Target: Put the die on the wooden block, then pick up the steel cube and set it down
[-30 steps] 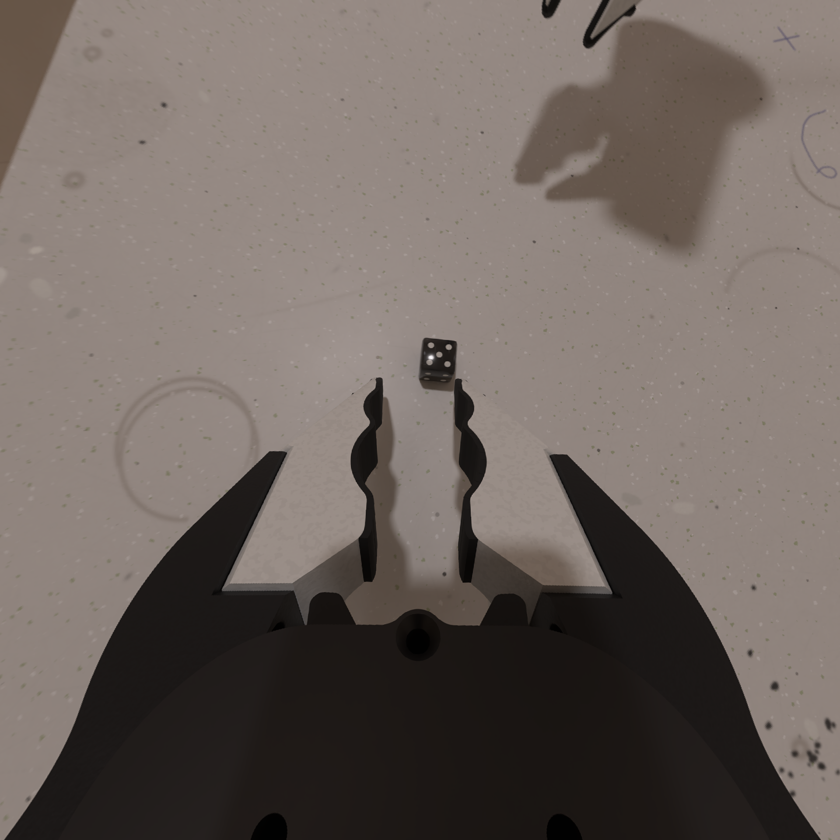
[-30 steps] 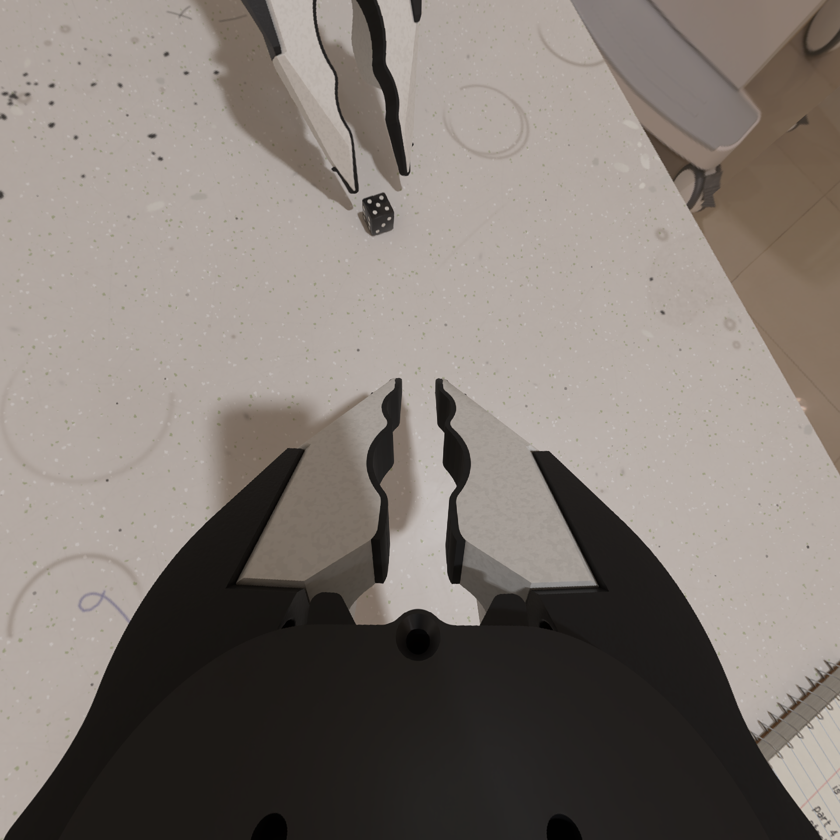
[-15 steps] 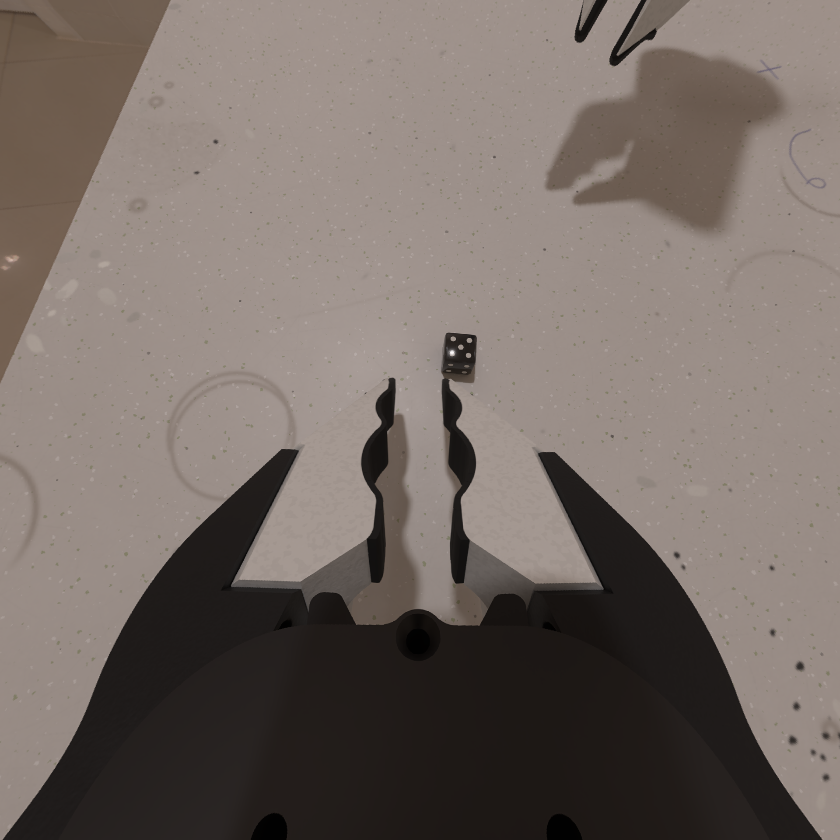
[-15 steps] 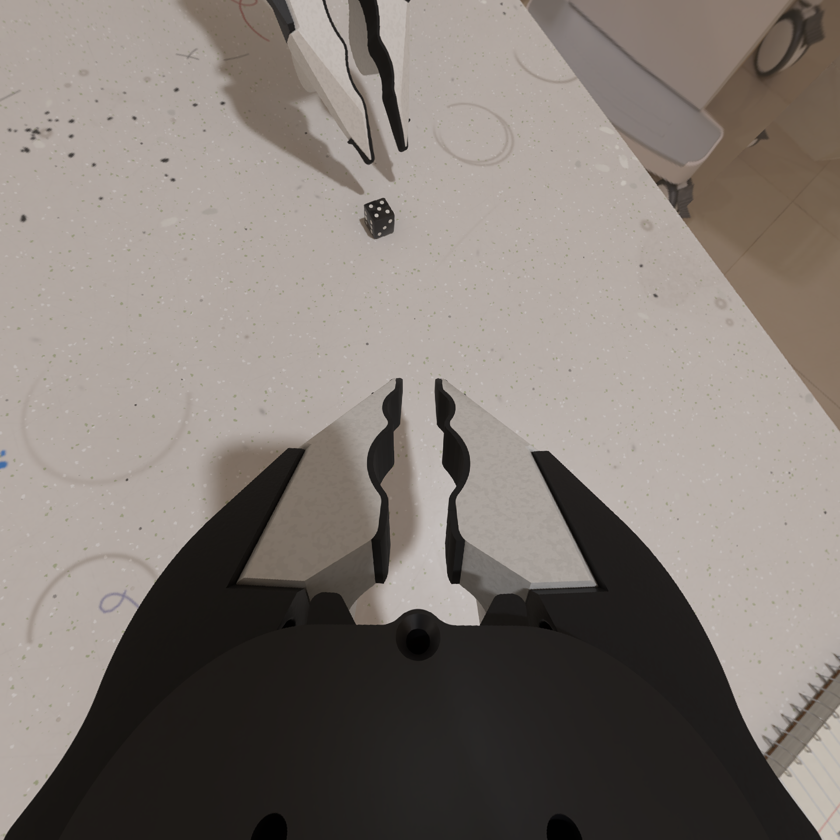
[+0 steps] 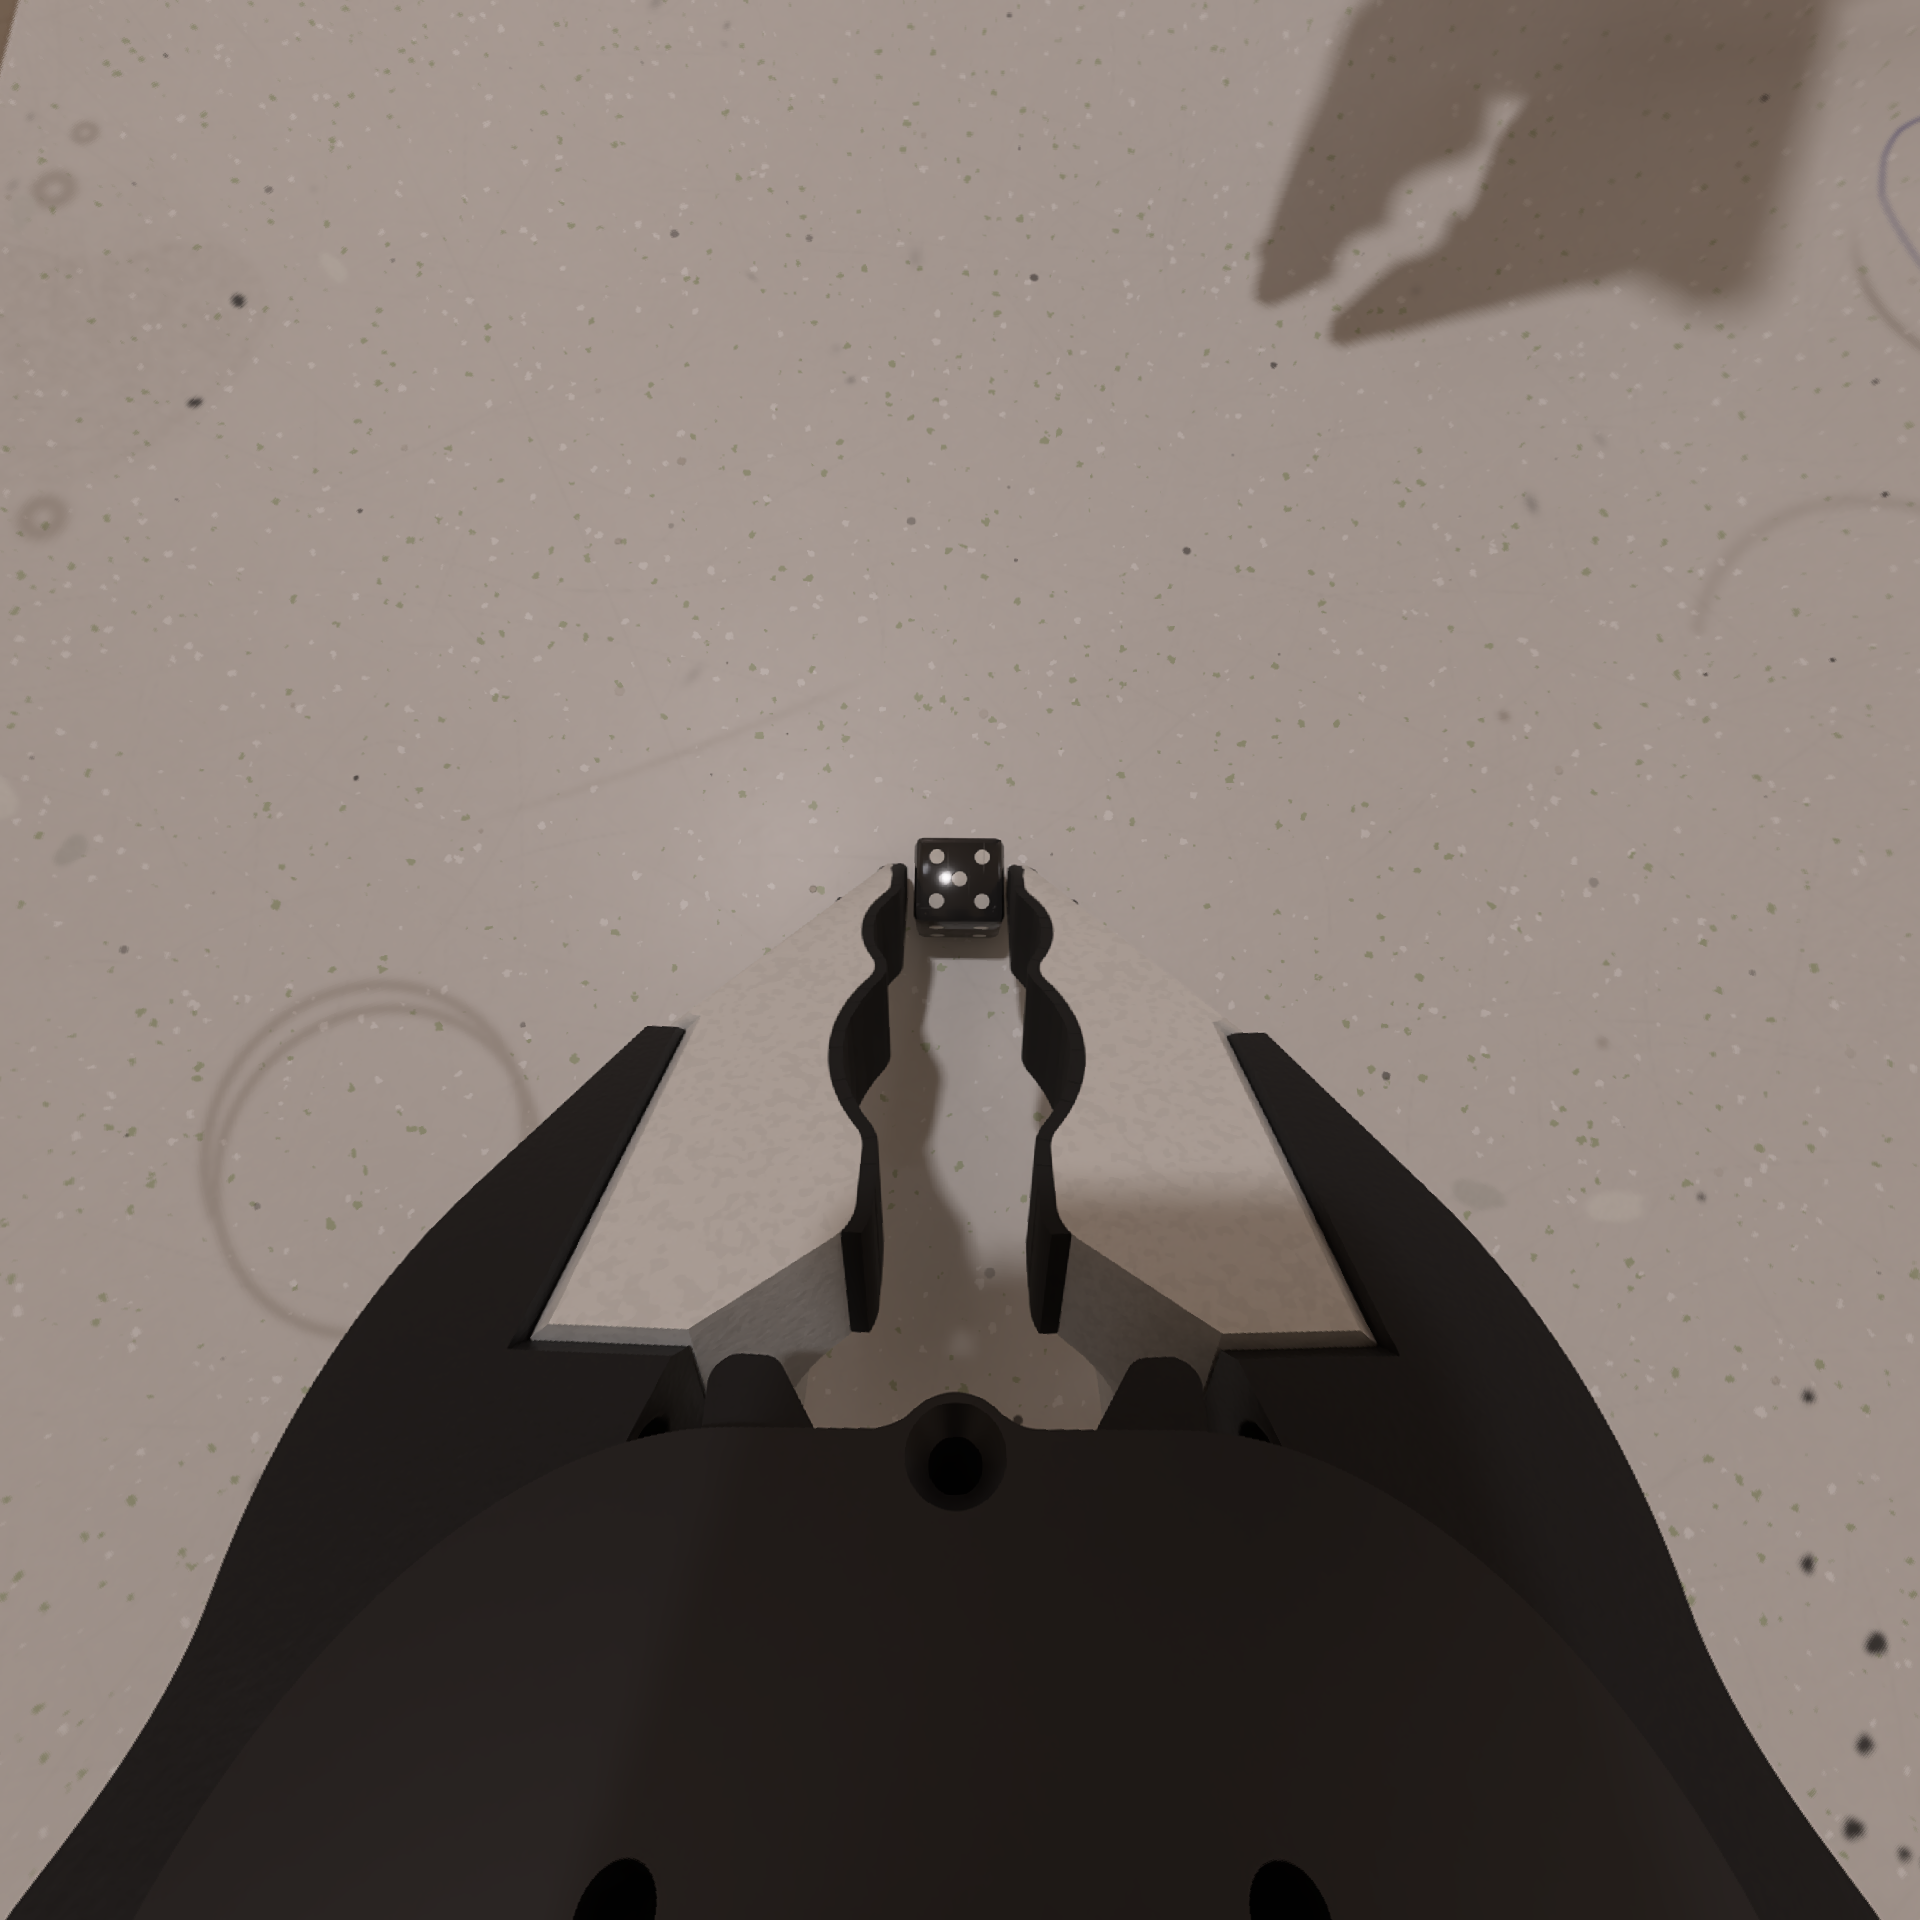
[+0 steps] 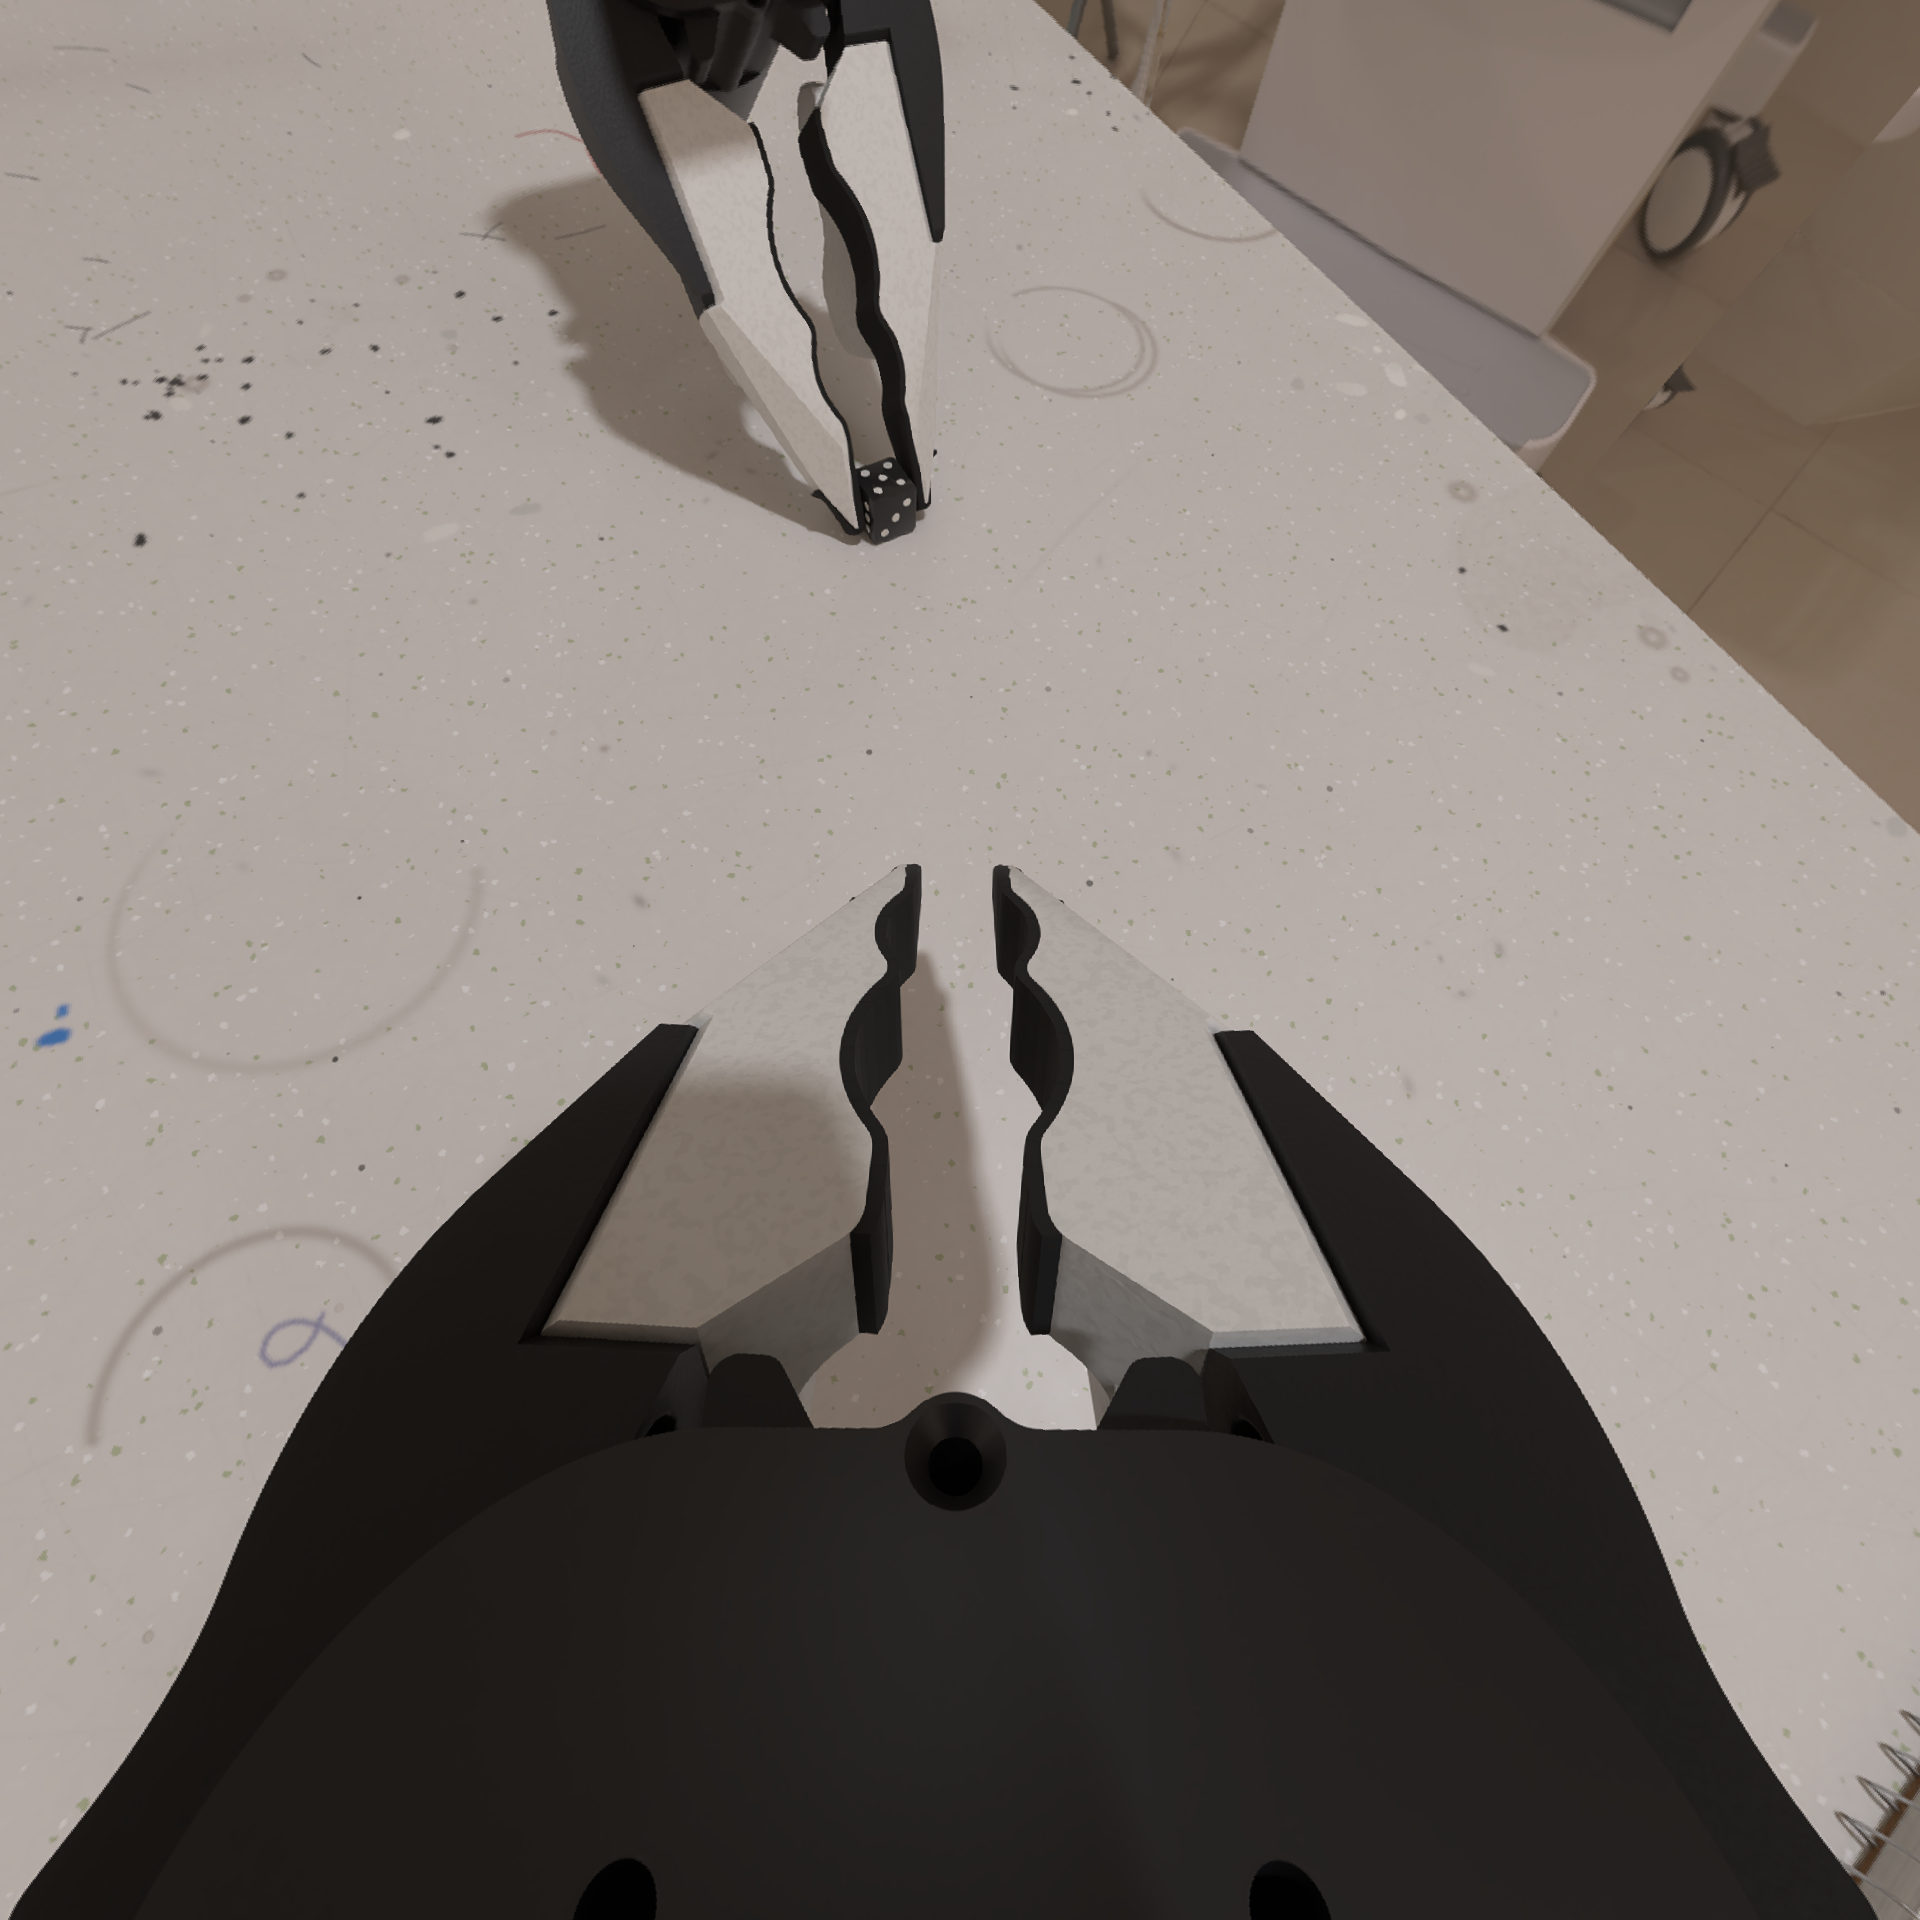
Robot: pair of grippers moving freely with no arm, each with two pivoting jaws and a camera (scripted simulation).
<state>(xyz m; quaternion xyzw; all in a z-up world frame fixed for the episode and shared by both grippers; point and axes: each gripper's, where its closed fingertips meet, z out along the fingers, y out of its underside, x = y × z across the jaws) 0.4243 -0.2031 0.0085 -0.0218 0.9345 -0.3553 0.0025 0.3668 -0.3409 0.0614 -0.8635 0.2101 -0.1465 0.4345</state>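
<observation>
The place reads as a lab or workshop; the pale speckled worktop (image 6: 1299, 727) is marked with ring stains (image 6: 1075, 341), black ink spatter (image 6: 197, 379), pen scribbles (image 6: 296, 1340) and a blue paint fleck (image 6: 52, 1029); beside its edge stands a grey wheeled cart (image 6: 1455, 312) on castors over a tan tiled floor (image 6: 1766, 582); a spiral-bound notebook (image 6: 1886, 1813) lies at the near corner.
</observation>
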